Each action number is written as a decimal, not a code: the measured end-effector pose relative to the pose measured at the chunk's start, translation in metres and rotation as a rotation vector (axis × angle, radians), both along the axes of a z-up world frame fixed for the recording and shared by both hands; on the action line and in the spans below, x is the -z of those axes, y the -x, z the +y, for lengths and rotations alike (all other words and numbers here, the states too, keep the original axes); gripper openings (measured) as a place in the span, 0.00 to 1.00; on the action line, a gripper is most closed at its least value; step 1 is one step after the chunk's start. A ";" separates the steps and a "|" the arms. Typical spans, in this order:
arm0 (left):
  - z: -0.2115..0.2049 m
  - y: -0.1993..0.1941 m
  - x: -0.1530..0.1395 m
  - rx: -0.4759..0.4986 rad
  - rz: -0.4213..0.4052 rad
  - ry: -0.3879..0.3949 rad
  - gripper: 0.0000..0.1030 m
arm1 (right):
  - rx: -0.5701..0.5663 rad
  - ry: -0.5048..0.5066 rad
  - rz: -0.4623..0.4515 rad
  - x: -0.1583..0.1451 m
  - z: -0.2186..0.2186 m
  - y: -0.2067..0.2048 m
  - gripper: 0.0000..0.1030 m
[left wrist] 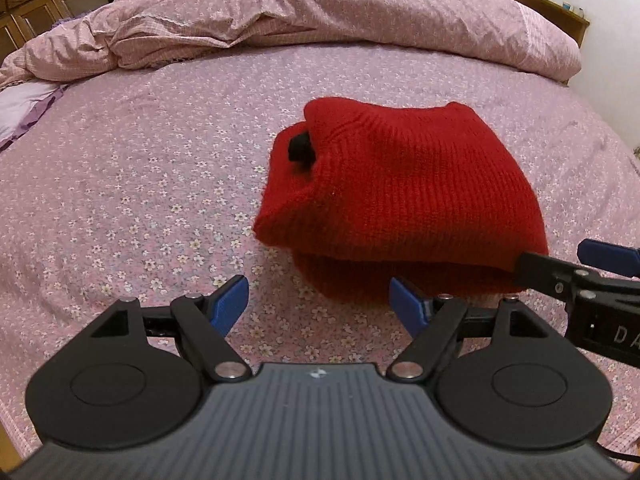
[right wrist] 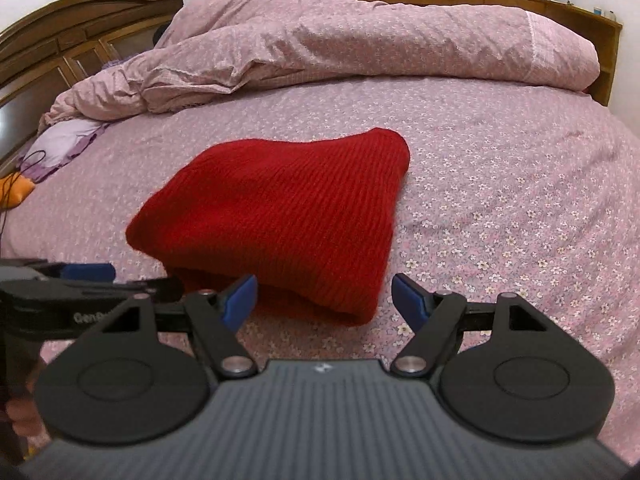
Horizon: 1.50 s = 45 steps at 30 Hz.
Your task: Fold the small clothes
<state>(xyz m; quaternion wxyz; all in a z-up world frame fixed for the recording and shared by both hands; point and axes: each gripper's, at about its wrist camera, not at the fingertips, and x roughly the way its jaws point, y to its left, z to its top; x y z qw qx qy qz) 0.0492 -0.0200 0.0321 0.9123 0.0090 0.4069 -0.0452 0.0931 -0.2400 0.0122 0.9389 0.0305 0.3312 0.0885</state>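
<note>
Far left, against the headboard (right wrist: pixel 60 36): a lilac cloth (right wrist: pixel 68 144) and something orange (right wrist: pixel 18 188), both well apart from the work. Rumpled duvet (right wrist: pixel 360 40) piled along the far side of the bed.

Left gripper (left wrist: pixel 318 308): fingers spread, nothing between them, only the floral sheet (left wrist: pixel 120 200) below. It points down at the near-left corner of the sweater (left wrist: pixel 400 200), just short of the hem.

Centre: the red knit sweater lies on the sheet, already doubled over; two layers show at the near edge. A small black bit (left wrist: pixel 300 148) peeks from the fold on its left side, too small to identify.

Right gripper (right wrist: pixel 324 300): also spread, empty. Its left finger sits just at the near hem; the knit's near-right corner lies ahead between the fingers, pads not pressing.

Judgement: both tools look set to take the near edge for another fold. To do it well, each should slide under and catch both layers at the two corners, not the top one alone, since thick knit slips and splits. Close together, lift evenly, carry the edge to the far side, square the corners, and keep the loose left flap tucked in.
</note>
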 end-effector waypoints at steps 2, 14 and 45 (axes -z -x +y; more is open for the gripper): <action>-0.001 -0.002 0.001 0.004 0.002 0.005 0.79 | 0.002 -0.001 -0.003 0.001 0.001 -0.001 0.73; -0.002 -0.005 0.008 0.011 0.036 0.020 0.79 | -0.006 -0.015 0.017 0.005 0.003 -0.003 0.73; -0.005 0.003 0.003 0.027 0.018 0.016 0.79 | -0.013 -0.010 0.011 0.004 0.004 -0.001 0.73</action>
